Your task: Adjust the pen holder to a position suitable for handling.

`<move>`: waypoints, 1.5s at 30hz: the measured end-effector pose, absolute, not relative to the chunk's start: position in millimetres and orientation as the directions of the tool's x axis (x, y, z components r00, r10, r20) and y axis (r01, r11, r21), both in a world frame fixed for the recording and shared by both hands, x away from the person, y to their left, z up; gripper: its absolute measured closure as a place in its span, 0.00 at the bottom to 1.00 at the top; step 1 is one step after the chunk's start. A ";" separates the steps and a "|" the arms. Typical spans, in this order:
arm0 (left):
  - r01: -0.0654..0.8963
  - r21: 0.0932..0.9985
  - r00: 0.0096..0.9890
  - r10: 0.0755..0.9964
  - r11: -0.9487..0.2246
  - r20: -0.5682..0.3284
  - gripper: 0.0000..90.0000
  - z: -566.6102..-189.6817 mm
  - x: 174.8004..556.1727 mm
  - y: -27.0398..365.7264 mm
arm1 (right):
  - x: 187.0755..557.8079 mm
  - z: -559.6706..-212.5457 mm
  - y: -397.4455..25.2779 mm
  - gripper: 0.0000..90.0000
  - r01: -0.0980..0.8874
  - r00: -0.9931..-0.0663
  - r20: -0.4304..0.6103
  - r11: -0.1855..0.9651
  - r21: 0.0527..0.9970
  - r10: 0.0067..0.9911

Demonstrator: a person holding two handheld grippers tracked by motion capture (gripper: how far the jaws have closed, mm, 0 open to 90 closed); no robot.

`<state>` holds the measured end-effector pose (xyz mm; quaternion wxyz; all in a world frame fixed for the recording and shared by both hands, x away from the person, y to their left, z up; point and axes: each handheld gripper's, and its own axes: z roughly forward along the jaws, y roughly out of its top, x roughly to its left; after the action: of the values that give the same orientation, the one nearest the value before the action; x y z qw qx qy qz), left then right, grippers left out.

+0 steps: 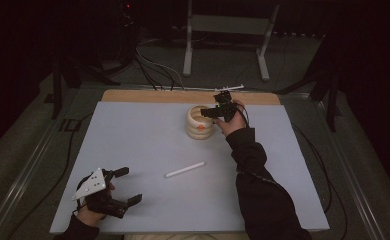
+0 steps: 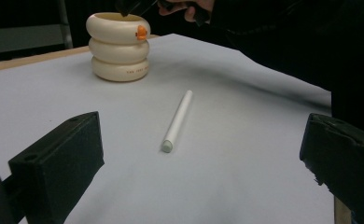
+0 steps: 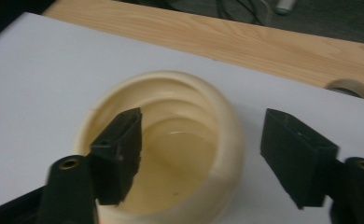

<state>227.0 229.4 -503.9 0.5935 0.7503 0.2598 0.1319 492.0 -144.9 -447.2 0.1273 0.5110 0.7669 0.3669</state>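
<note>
A cream ribbed holder point(image 1: 200, 122) point(image 2: 118, 46) point(image 3: 171, 144) made of stacked rings, with a small orange mark, stands at the far middle of the pale mat. My right gripper point(image 1: 216, 111) point(image 3: 203, 154) hovers open just over the holder's right rim, one jaw above the hollow inside, the other outside the rim. A white pen point(image 1: 184, 169) point(image 2: 177, 120) lies flat in the middle of the mat. My left gripper point(image 1: 127, 186) point(image 2: 199, 154) rests open near the front left corner, facing the pen with nothing between its jaws.
The pale blue mat point(image 1: 133, 140) covers a wooden table point(image 1: 148, 96) whose far edge shows bare. Cables point(image 1: 158, 70) and a metal stand point(image 1: 228, 30) sit on the floor beyond. A round tape-like ring point(image 3: 350, 88) lies on the wood.
</note>
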 end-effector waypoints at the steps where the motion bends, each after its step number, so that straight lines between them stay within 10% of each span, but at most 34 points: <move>1: 0.233 0.959 0.830 0.546 -0.160 -0.111 0.00 -503.9 227.0 229.3 | 494.0 -448.8 -144.7 0.38 0.698 -0.438 0.181 0.207 0.685 0.880; 16: 0.238 0.958 0.831 0.544 -0.161 -0.115 0.00 -504.9 227.6 229.5 | 503.5 -453.8 -136.9 0.78 0.755 -0.342 0.141 0.183 0.630 0.929; 45: 0.235 0.958 0.831 0.546 -0.165 -0.110 0.00 -504.4 228.3 228.7 | 439.7 -419.4 -170.7 0.82 0.749 -0.361 0.059 0.252 0.613 0.931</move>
<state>228.3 228.7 -504.4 0.5918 0.7517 0.2597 0.1312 439.7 -170.7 -419.4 0.1604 0.5421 0.7746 0.2835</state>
